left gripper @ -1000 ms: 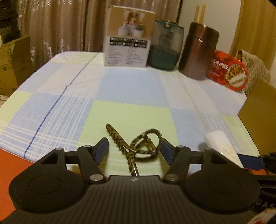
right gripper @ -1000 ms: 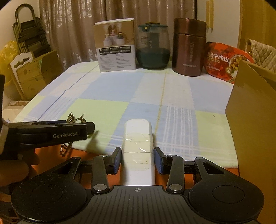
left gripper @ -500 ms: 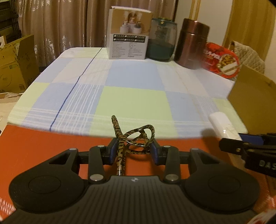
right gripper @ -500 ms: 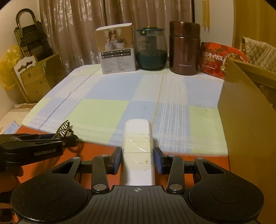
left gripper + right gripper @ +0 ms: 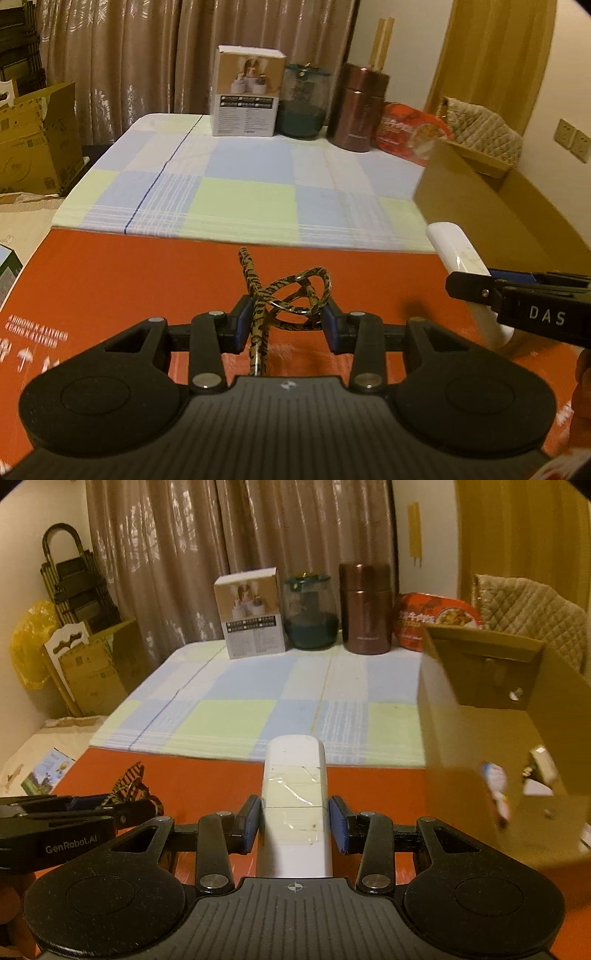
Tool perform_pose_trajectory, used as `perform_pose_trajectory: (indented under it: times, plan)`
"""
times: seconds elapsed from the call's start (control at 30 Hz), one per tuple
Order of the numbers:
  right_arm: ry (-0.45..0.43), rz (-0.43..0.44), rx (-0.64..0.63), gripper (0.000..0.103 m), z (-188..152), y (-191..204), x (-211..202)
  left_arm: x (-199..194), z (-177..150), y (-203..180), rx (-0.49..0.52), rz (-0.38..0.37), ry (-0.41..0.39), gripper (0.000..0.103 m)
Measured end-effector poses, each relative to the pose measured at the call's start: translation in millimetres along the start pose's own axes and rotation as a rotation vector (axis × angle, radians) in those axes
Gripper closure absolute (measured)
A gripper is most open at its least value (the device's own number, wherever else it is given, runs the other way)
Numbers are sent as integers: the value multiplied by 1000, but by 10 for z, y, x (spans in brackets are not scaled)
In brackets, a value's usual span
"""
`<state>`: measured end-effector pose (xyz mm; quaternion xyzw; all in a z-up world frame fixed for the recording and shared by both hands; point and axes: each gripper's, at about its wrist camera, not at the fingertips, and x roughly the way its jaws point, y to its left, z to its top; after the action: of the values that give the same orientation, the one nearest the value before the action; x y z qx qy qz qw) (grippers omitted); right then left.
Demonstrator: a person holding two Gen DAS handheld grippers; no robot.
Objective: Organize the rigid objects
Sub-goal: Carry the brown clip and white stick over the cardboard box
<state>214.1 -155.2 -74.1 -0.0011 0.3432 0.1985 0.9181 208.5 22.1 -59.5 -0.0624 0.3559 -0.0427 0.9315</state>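
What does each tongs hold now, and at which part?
Left tongs: leopard-print glasses, gripped across the folded frame. Right tongs: white remote, gripped by its sides near mid-length.

**Two items lifted off the table**

My leopard-print hair clip (image 5: 286, 295) hangs in the air above the orange surface, its looped wire frame level, one long prong jutting forward. My white remote (image 5: 295, 797), patched with clear tape, points ahead beside the open cardboard box (image 5: 480, 746).

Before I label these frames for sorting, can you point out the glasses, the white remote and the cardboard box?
glasses (image 5: 295, 295): left wrist view, folded patterned frame.
white remote (image 5: 295, 775): right wrist view, taped upper face.
cardboard box (image 5: 461, 738): right wrist view, near outer wall.
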Motion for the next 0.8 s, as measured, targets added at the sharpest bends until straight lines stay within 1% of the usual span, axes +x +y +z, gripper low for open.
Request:
perform_pose_trajectory:
  times: [0.2, 0.4, 0.6, 0.8]
  plan:
    - [-12, -8, 36, 66, -168, -22, -519, -414, -117, -179, -13, -29, -3, 69]
    - [-24, -26, 37, 66, -273, -41, -933, -725, -195, -363, -10, -55, -15, 69]
    - [-37, -55, 44, 66, -339, -117, -1230, -918, -235, -563, 15, -82, -26, 69]
    - [-46, -76, 57, 66, -366, -206, -1408, -1024, -219, -749, 46, -108, -42, 69]
